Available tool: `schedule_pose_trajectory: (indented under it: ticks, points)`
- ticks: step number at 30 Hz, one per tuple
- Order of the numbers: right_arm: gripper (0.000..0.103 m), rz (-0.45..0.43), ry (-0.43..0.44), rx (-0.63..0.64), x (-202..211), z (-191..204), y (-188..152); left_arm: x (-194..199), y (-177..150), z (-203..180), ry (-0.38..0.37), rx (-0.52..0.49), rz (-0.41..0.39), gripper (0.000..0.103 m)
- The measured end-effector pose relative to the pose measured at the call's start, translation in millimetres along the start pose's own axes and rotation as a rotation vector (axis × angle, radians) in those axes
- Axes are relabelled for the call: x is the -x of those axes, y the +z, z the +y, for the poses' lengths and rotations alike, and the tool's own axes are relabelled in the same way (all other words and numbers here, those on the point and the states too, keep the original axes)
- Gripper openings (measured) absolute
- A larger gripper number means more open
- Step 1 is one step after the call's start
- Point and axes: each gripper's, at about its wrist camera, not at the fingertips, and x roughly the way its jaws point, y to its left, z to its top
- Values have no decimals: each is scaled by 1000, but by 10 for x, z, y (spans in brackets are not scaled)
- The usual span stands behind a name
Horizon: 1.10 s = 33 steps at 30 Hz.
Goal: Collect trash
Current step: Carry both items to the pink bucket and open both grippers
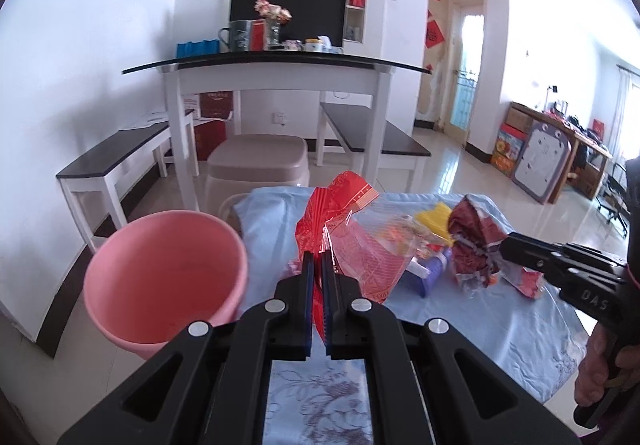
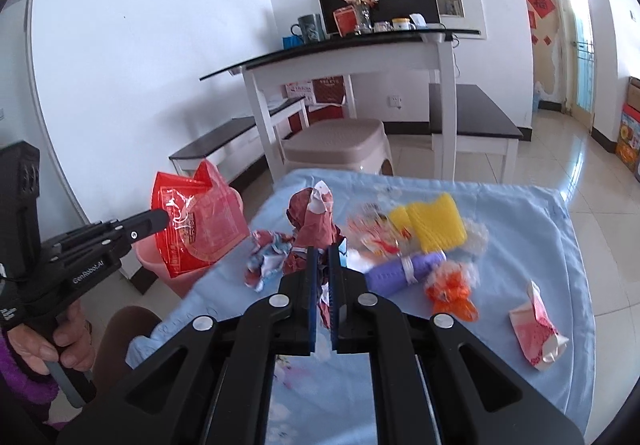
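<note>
My left gripper (image 1: 316, 255) is shut on a red plastic bag (image 1: 344, 229), held up above the table edge near the pink bin (image 1: 168, 277); the bag also shows in the right wrist view (image 2: 200, 229), over the bin (image 2: 160, 265). My right gripper (image 2: 323, 251) is shut on a crumpled dark red paper wrapper (image 2: 312, 221), which also shows in the left wrist view (image 1: 476, 245). More trash lies on the blue cloth (image 2: 520, 229): a yellow piece (image 2: 434, 221), a purple roll (image 2: 404, 271), an orange wrapper (image 2: 452, 291) and a pink-white wrapper (image 2: 540, 333).
A beige stool (image 1: 260, 161) stands beyond the table. Behind it are a white table with a dark top (image 1: 276, 65) and two dark benches (image 1: 116, 157). Tiled floor extends to the right.
</note>
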Motion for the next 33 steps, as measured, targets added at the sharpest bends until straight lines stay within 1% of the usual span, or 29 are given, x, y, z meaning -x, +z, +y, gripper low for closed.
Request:
schedule_pose_trajectory:
  ticks: [2,6,9,12,14,16,21,25,28,33]
  points:
    - [5,-3,16,-2,-9,28,42,9,-6,100,10,21,-3,3]
    - [5,-3,1,8,-13,40,69,7,-9,294,25,63,-9,3]
    - [5,13,-2,-12,-29,-12,76,-21,-12,403,24,85,-9,3]
    - [5,27,16,-27,-94,-18,120,-60,-19,505,37,98,-8,3]
    - [5,30,39,-21,-153,54,154,-69,-13,595,59,105,-14,3]
    - [5,34,79,-2,-256,178,228,-93,8,707,85,114,-20,3]
    - [5,45,191,73,-589,650,429,-76,5,1044,187,136,-26,3]
    - [5,59,259,131,-959,1076,561,-77,-24,1268,257,141,-21,3]
    - [5,90,294,150,-1231,1305,587,-111,-64,1389,303,137,-4,3]
    - [5,138,309,187,-1605,1610,561,-209,-139,1579,344,165,31,3]
